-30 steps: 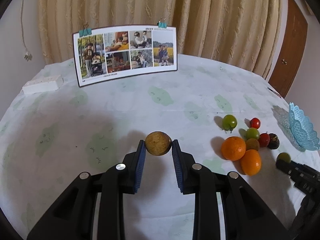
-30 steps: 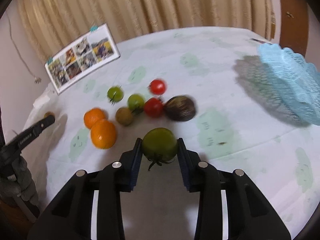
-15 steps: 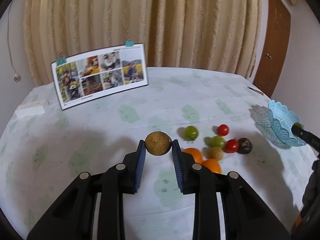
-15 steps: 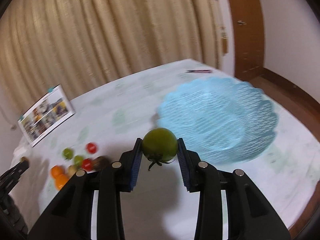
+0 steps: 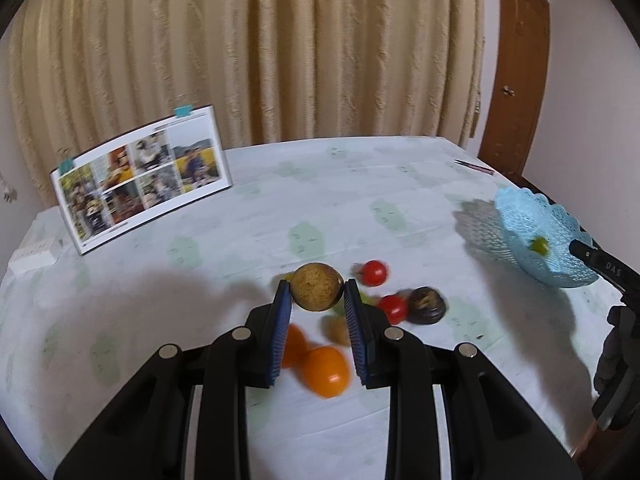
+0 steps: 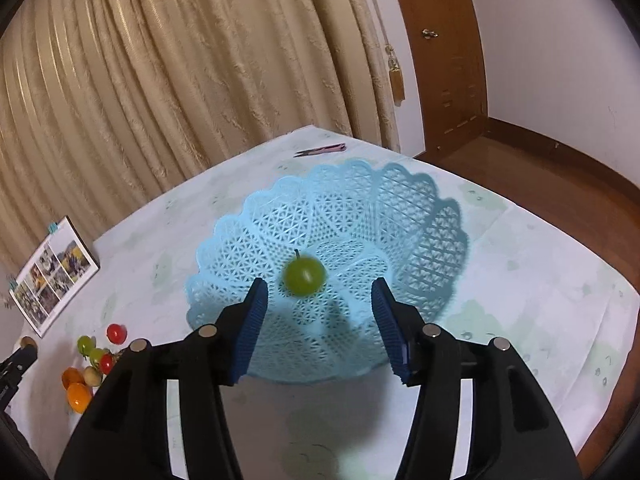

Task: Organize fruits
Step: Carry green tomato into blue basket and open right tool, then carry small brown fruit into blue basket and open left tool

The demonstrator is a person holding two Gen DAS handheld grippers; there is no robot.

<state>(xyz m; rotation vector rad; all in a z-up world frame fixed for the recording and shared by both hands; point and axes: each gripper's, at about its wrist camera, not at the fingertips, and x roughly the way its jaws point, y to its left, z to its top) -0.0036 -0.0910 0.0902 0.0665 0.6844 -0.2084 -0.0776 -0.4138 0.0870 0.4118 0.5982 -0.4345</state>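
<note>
- Your right gripper [image 6: 318, 312] has its jaws spread wide, gripping nothing; the green tomato [image 6: 303, 275] sits apart from them in the blue basket [image 6: 416, 216], near the table's right edge.
- Your left gripper [image 5: 316, 300] is clenched on a brown fruit [image 5: 316, 287], above the table's middle.
- Beneath it lie oranges [image 5: 325, 371], red tomatoes [image 5: 375, 272] and a dark fruit [image 5: 427, 305]; a photo card [image 5: 140, 178] stands at the far left.
</note>
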